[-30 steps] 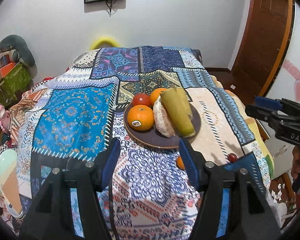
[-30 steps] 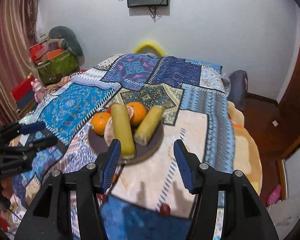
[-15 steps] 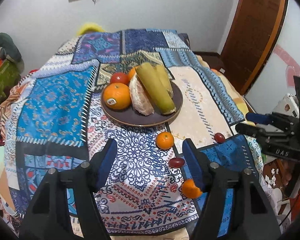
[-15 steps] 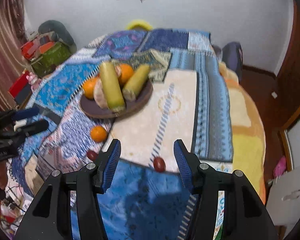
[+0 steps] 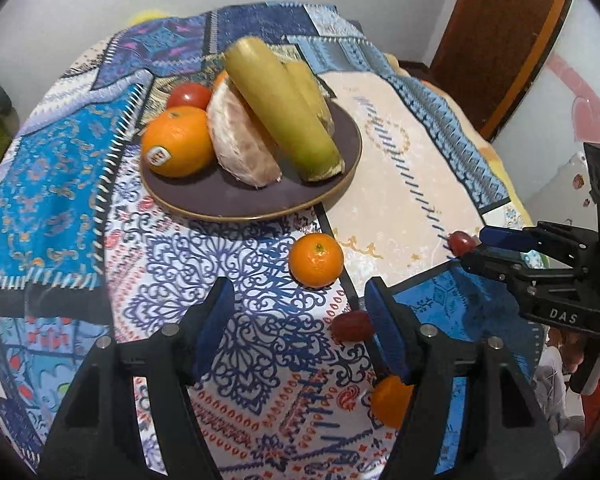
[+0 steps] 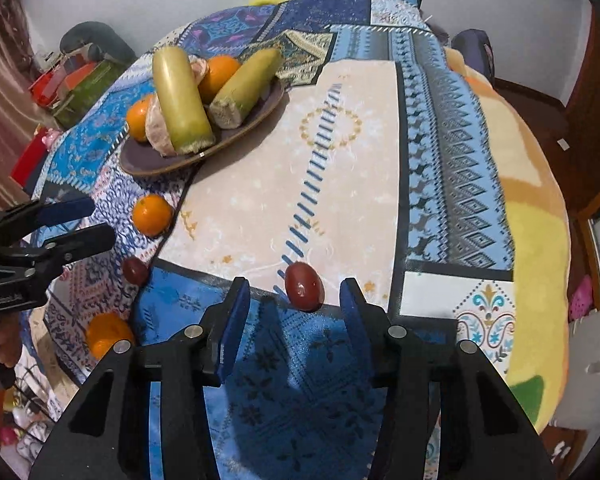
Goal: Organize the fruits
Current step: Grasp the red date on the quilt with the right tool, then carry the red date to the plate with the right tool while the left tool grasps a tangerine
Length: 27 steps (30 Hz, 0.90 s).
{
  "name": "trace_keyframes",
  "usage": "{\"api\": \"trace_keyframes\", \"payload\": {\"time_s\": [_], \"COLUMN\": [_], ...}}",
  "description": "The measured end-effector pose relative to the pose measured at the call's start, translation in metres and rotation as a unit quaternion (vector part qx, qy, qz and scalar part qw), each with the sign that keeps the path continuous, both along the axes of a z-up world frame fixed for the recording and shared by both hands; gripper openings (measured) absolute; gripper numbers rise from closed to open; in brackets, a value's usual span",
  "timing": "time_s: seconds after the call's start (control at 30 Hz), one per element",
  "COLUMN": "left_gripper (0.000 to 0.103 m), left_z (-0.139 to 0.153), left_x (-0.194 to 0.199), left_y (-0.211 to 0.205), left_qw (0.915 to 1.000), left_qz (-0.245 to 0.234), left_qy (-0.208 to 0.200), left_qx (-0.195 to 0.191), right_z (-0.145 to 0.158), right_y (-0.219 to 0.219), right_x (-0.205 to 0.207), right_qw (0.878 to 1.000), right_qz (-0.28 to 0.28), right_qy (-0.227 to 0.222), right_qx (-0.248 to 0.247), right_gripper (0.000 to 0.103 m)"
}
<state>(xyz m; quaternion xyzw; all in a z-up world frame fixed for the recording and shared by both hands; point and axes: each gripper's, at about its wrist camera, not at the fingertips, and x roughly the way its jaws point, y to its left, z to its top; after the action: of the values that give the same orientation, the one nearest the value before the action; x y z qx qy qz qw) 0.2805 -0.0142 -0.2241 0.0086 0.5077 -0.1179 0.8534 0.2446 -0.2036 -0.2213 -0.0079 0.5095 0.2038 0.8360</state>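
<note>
**Operator:** Fingers status?

**Checker:** Both pairs stand spread apart with nothing between the pads. The right gripper (image 6: 294,312) now frames a small dark-red fruit (image 6: 303,286) lying on the patchwork cloth (image 6: 360,168), just ahead of its tips. The left gripper (image 5: 300,320) hangs over the cloth; a second red fruit (image 5: 350,325) sits just beside its right finger (image 5: 384,328).

**Operator:** Change over the last second?

**Checker:** Both cameras have dropped and tilted down. A second ago the plate (image 5: 220,196) filled the view; now the loose pieces near the cloth's edge are close. The small orange (image 5: 316,255) lies near the plate rim, and another orange piece (image 5: 392,400) is partly hidden behind the left finger.

**Operator:** Meaning for the task?

**Checker:** Probably the approach phase is ending. Four loose fruits remain off the plate. The right gripper looks nearly aligned for the first pick; it likely needs a short advance before closing. The round fruit may roll.
</note>
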Motion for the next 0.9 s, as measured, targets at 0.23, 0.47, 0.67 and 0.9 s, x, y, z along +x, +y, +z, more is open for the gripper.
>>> {"api": "trace_keyframes", "payload": {"time_s": [0.23,0.47,0.67,0.9], "left_gripper": [0.067,0.06,0.035,0.034], "left_z": [-0.016,-0.026,-0.025,-0.011], "left_x": [0.014,0.02,0.024,0.015], "left_y": [-0.01,-0.018,-0.017,-0.01], "left_qw": [0.9999,0.9999,0.9999,1.0], "left_qz": [-0.003,-0.002,0.001,0.006], "left_qy": [0.012,0.013,0.017,0.005], "left_qx": [-0.007,0.001,0.001,-0.001], "right_z": [-0.014,-0.015,-0.012,0.005], "right_y": [-0.002,-0.003,-0.003,-0.002], "right_x": [0.0,0.001,0.002,0.001], "right_qw": [1.0,1.0,1.0,1.0], "right_qz": [0.008,0.01,0.009,0.008], "right_qy": [0.011,0.005,0.001,-0.018], "right_qx": [0.003,0.01,0.015,0.021], "right_gripper": [0.033,0.018,0.018,0.018]}}
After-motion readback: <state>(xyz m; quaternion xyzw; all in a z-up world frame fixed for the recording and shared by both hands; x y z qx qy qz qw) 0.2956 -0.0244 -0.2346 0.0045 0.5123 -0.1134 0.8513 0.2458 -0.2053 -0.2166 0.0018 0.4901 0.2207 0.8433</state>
